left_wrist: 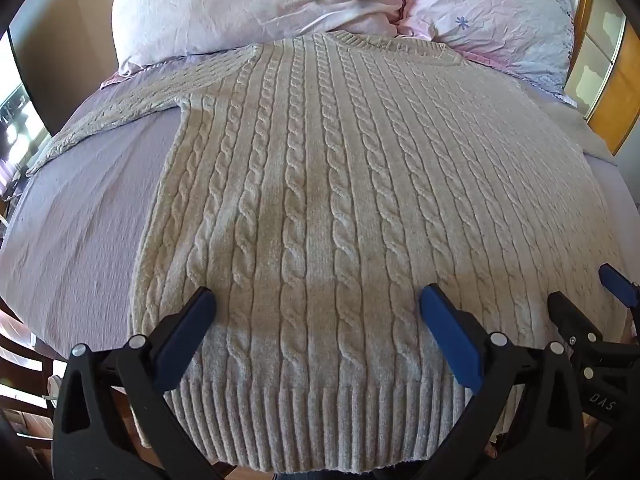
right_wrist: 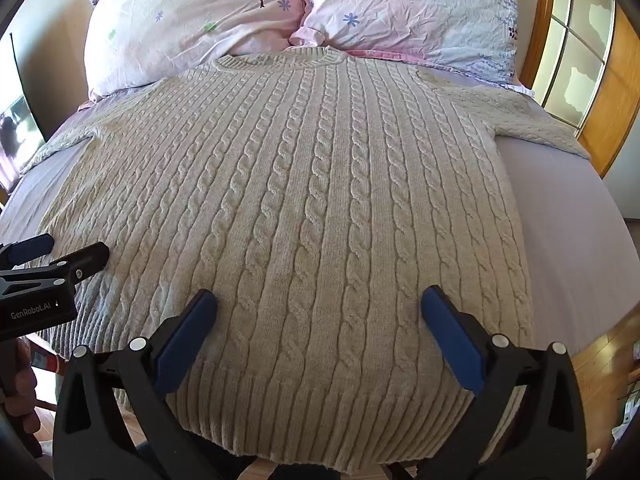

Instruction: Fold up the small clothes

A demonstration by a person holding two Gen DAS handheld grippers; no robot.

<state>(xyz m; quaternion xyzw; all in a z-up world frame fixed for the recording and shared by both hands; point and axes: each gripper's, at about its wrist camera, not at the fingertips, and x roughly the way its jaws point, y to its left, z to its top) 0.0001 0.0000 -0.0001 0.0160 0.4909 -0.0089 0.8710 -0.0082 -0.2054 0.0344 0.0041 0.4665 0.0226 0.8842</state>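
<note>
A cream cable-knit sweater point(left_wrist: 320, 184) lies flat and face up on the bed, collar toward the pillows, ribbed hem at the near bed edge, both sleeves spread sideways. It also shows in the right wrist view point(right_wrist: 304, 200). My left gripper point(left_wrist: 318, 300) is open over the left half of the hem, holding nothing. My right gripper point(right_wrist: 319, 300) is open over the right half of the hem, holding nothing. The right gripper also shows at the right edge of the left wrist view point(left_wrist: 584, 292). The left gripper shows at the left edge of the right wrist view point(right_wrist: 72, 250).
The bed has a lilac sheet point(left_wrist: 80, 216). Two pink floral pillows point(right_wrist: 192, 20) point(right_wrist: 420, 12) lie at the head, just beyond the collar. A wooden-framed window or door point(right_wrist: 580, 60) stands at the right. Wooden floor point(right_wrist: 600, 380) shows past the bed's near edge.
</note>
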